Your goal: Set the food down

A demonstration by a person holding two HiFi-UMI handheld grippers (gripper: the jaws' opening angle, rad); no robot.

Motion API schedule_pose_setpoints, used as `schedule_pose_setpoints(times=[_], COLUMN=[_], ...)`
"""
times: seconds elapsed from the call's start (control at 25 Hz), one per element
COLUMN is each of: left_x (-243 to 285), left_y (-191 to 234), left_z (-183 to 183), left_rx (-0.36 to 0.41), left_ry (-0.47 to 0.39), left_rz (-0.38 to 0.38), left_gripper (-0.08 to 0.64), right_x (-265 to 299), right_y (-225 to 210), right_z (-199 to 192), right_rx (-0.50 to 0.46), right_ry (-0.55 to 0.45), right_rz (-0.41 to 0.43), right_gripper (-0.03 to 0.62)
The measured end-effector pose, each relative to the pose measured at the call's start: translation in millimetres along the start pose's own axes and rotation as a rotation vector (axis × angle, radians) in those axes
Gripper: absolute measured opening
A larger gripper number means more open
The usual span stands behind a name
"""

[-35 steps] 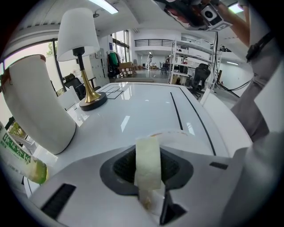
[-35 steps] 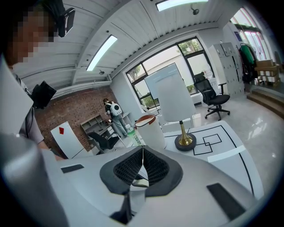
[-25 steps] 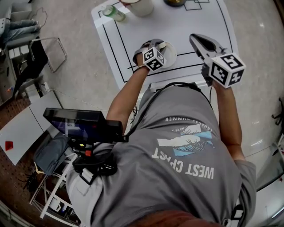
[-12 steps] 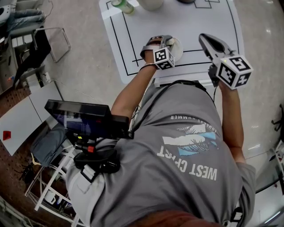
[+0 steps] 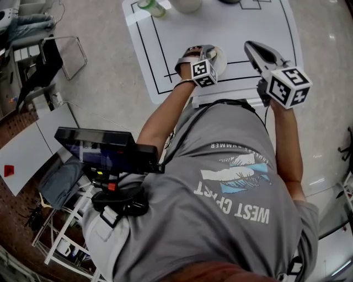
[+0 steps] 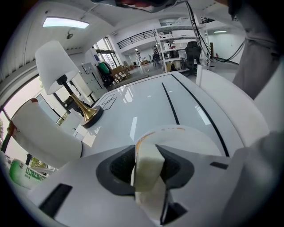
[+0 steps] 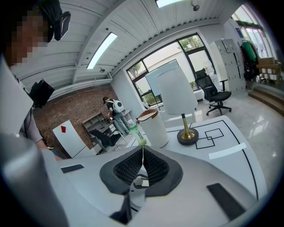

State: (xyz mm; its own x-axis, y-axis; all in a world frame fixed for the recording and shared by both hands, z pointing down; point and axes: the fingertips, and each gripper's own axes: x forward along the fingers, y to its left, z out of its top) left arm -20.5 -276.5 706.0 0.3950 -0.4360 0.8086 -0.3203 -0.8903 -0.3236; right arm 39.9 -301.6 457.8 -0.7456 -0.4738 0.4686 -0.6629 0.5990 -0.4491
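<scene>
My left gripper has a pale, whitish block of food between its pads, which still touch it on both sides while the jaws are opening. Just beneath it lies a white plate with an orange-stained rim. In the head view the left gripper hovers over that plate near the mat's front edge; the food is hidden there. The right gripper hangs to the right of the plate, above the mat. Its jaws are shut, with nothing held.
A white mat with black lines covers the table. At its far side stand a lamp with a brass base, a tall white container with a brown rim and a green bottle. The person's body fills the lower head view.
The head view has shifted a little, so the table sits higher and further right. The left gripper stays over the plate with the food and the right gripper holds its place.
</scene>
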Motion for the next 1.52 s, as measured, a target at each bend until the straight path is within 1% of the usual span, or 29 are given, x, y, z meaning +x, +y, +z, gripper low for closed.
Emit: schedule_pose_setpoints(times=[0.2,0.36,0.52,0.72,0.92,1.0,1.2,1.4,1.52], left_x=[0,-2,-4,-11,-35,-41,-57,-77,-95], left_y=[-4,-12,-19,-20,-19,-15,-9,-2,10], left_z=[-3,-6,-5,-3,8,10,12,17,25], left_rx=[-0.031,-0.079,-0.104,-0.176,-0.248,-0.266,-0.283,-0.312,-0.332], left_ry=[0.001,-0.005,-0.014,-0.046,-0.083,-0.098,-0.131,-0.193,-0.245], left_rz=[-0.040,-0.088,-0.128,-0.160,-0.198,-0.195,-0.181,-0.138,-0.103], left_gripper=[0.139,0.160,0.182,0.210,0.221,0.221,0.221,0.221,0.221], right_x=[3,5,6,9,1,1,2,1,1], right_y=[2,6,10,15,32,35,39,42,43], right_z=[-5,-10,-13,-17,-16,-16,-18,-29,-32], right_rx=[0.003,0.005,0.006,0.004,0.000,-0.001,-0.002,0.002,0.003], right_ry=[0.001,0.003,0.006,0.011,0.015,0.016,0.017,0.014,0.011], right_rz=[0.000,0.002,0.003,0.007,0.004,0.004,0.005,0.008,0.010], right_gripper=[0.006,0.006,0.006,0.006,0.006,0.006,0.006,0.006,0.006])
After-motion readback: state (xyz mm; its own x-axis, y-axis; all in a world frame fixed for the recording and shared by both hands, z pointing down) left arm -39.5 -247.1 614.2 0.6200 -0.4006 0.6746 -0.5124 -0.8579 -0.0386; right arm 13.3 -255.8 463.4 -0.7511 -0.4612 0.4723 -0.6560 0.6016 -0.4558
